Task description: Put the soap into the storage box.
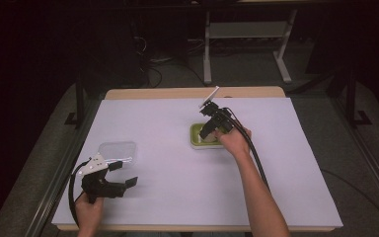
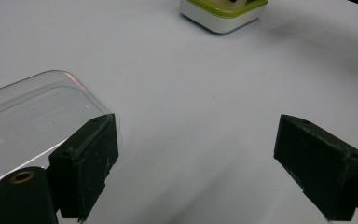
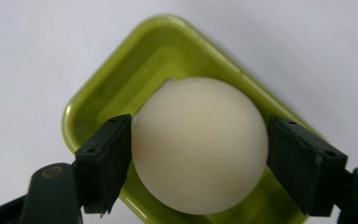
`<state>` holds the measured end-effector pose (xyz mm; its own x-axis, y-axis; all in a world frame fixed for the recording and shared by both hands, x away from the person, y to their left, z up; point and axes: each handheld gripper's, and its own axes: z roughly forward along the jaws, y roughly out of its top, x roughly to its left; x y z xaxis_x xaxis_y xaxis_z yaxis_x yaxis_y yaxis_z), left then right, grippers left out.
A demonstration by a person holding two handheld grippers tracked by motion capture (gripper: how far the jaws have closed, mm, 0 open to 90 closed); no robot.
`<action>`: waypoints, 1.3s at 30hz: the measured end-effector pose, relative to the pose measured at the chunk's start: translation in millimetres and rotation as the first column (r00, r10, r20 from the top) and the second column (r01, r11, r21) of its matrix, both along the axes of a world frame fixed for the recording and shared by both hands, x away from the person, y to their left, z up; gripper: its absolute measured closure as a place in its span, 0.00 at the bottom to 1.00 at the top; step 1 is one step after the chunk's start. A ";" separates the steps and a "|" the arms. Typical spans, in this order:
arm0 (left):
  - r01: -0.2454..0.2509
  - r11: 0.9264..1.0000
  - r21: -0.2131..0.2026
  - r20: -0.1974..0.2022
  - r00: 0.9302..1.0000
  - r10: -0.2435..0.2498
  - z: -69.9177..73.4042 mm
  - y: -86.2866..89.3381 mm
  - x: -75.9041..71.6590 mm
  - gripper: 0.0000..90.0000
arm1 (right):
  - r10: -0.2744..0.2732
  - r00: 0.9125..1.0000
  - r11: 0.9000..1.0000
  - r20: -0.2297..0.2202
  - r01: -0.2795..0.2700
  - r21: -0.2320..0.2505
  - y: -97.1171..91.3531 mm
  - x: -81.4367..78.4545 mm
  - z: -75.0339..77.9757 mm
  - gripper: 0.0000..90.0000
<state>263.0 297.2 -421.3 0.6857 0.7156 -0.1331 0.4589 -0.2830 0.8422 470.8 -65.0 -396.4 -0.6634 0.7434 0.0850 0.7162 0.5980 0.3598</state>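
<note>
A white ball [image 3: 199, 144] sits between the two jaws of my right gripper [image 3: 199, 161], and both jaws touch its sides. It hangs just over a lime-green square tray [image 3: 121, 84] with a white outer wall. In the high view the right gripper [image 1: 208, 132] points down into that tray [image 1: 196, 140] at the table's middle. My left gripper [image 1: 124, 174] rests near the front left, open, with nothing between its jaws. A clear plastic lid [image 1: 118, 150] lies flat just beyond it. In the left gripper view the lid [image 2: 32, 121] lies beside the left jaw.
White paper [image 1: 177, 187] covers the table, with a wooden edge [image 1: 192, 93] at the back. The green tray [image 2: 223, 14] appears far off in the left gripper view. Cables trail from both grippers toward the person. Dark floor and a desk frame [image 1: 246, 44] lie beyond.
</note>
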 end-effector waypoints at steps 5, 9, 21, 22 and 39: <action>0.005 1.000 0.008 -0.003 1.000 -0.005 -0.1 -0.5 0.1 0.14 | 0.017 0.999 1.000 0.043 -0.018 0.025 -2.5 -3.5 14.1 0.34; 0.005 1.000 0.004 -0.002 1.000 -0.004 0.1 -1.0 -0.3 0.14 | 0.010 1.000 1.000 0.020 -0.010 0.018 -3.6 -3.1 13.0 0.32; 0.007 1.000 0.006 0.001 1.000 -0.007 -0.4 -1.4 0.6 0.14 | 0.021 1.000 0.999 0.016 -0.022 0.041 -5.6 -6.3 17.2 0.30; 0.007 1.000 0.008 0.000 1.000 -0.007 -0.3 -1.4 0.5 0.14 | 0.018 1.000 0.999 0.018 -0.019 0.045 -6.3 -7.2 18.4 0.30; 0.004 1.000 0.007 -0.004 1.000 -0.004 -1.1 -2.5 0.9 0.14 | 0.023 0.999 0.996 0.033 -0.026 0.089 -25.6 -22.4 30.1 0.27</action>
